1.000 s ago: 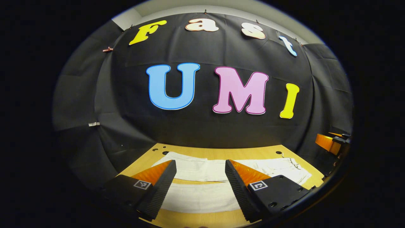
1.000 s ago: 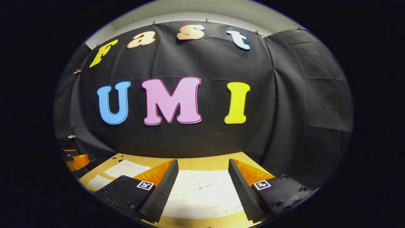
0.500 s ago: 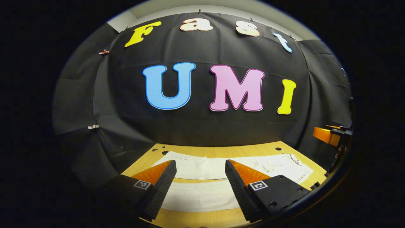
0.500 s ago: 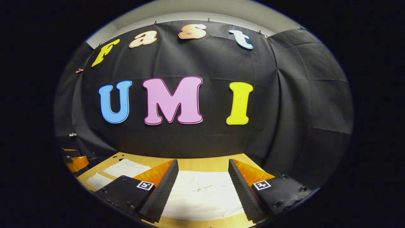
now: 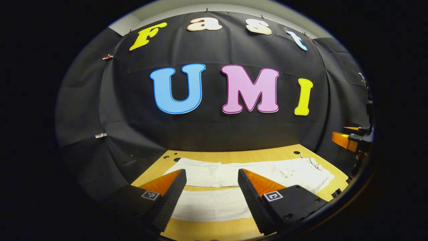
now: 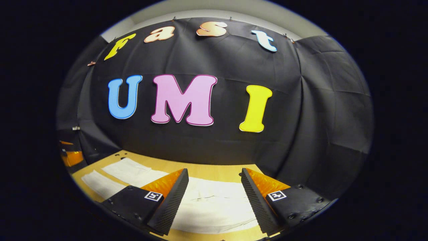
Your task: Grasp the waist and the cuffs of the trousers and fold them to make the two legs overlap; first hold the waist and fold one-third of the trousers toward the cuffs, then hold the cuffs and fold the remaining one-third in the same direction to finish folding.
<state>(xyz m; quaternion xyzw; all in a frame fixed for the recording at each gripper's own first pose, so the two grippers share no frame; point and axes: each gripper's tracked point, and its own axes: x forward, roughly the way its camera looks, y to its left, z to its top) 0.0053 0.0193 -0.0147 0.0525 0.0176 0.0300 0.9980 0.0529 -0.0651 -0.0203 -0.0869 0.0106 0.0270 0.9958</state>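
White trousers (image 5: 234, 187) flat on tabletop (image 5: 214, 155); left gripper (image 5: 211, 175) and right gripper (image 6: 214, 174) above, fingers wide, empty.

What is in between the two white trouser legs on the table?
In the left gripper view, a bare strip of the wooden table runs between the two legs of the trousers. Nothing lies on it.

Left gripper view looking low over the light wooden table (image 5: 234, 157) toward its far edge and the black cloth wall, right gripper view facing likewise, both sharing the flat white trousers (image 5: 234, 174) (image 6: 214, 201)
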